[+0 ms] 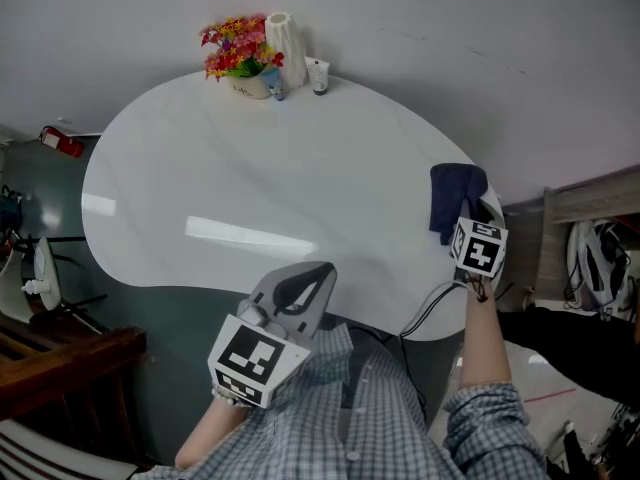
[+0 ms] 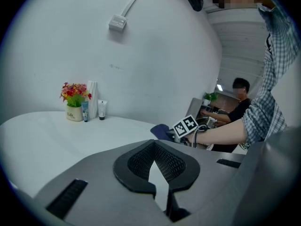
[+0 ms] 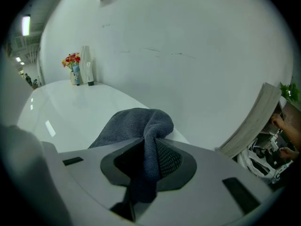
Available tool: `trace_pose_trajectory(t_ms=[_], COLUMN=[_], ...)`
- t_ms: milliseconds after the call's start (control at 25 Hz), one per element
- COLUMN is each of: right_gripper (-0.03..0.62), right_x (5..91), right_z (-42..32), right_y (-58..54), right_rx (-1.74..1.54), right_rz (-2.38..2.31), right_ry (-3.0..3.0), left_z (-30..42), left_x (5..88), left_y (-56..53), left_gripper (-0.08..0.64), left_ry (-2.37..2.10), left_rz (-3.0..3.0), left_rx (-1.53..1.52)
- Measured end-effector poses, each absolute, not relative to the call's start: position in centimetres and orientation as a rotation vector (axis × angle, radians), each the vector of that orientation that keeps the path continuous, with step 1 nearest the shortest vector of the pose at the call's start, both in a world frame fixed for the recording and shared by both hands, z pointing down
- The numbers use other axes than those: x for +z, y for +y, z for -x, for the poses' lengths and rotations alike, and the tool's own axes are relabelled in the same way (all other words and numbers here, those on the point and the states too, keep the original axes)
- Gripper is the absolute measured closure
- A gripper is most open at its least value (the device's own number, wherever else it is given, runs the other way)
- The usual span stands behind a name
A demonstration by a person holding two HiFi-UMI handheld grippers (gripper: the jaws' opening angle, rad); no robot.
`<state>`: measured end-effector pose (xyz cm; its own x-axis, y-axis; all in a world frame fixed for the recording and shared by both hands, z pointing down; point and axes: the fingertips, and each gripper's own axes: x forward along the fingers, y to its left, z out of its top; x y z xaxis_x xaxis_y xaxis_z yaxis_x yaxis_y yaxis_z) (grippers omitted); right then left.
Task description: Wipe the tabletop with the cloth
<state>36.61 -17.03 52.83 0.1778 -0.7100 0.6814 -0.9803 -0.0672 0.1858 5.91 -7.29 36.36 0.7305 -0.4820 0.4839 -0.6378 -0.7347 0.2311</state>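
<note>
A dark blue cloth hangs at the right edge of the white rounded tabletop. My right gripper is shut on it. In the right gripper view the cloth is pinched between the pads and bunches up over the tabletop. My left gripper is held above the table's near edge, shut, with nothing in it. Its jaws point across the tabletop toward the right gripper and the cloth.
At the table's far edge, against the wall, stand a flower pot, a white ribbed vase, a small blue bottle and a white tube. Dark wooden furniture is at lower left. Another person sits beyond the right edge.
</note>
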Motion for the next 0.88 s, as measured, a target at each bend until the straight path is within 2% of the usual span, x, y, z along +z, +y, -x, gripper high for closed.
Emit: trace_pose_trajectory(t_ms=[440,880], right_gripper=[0.526,0.528], right_x=[53.0,52.7], right_z=[-41.2,-38.4], right_y=[-17.3,-23.2], right_rx=[0.651,0.521], right_rz=[-1.945,-1.796], right_ry=[-1.531,-1.603], left_z=[-6.8,-5.4], left_x=[36.6,36.9], left_y=[-7.4,-7.9], left_gripper=[0.554,0.554], left_ry=[-0.88,-0.952], left_rz=[-2.531,-2.474], left_rx=[0.565,0.561])
